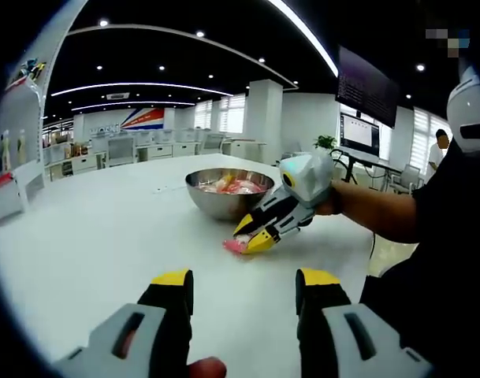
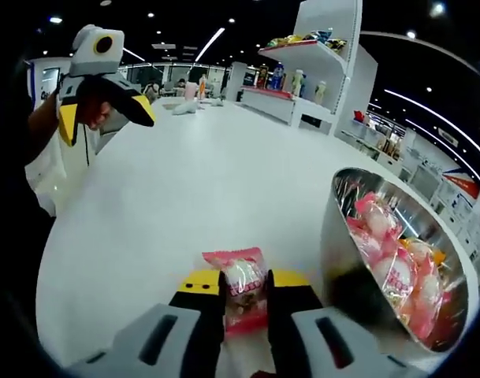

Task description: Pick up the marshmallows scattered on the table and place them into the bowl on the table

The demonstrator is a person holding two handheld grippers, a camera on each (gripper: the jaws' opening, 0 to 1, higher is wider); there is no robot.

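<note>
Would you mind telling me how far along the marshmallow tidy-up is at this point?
Nearly finished, as far as these views show. The metal bowl already holds many wrapped marshmallows. In hand: the right gripper is closed on one pink marshmallow packet on the white table, beside the bowl. Left: lift it into the bowl. The left gripper is open and holds nothing.

We see an open-plan office: rows of desks (image 1: 137, 150), wall monitors (image 1: 364, 106), ceiling strip lights (image 1: 137, 85), a display shelf (image 2: 314, 59) with products.
</note>
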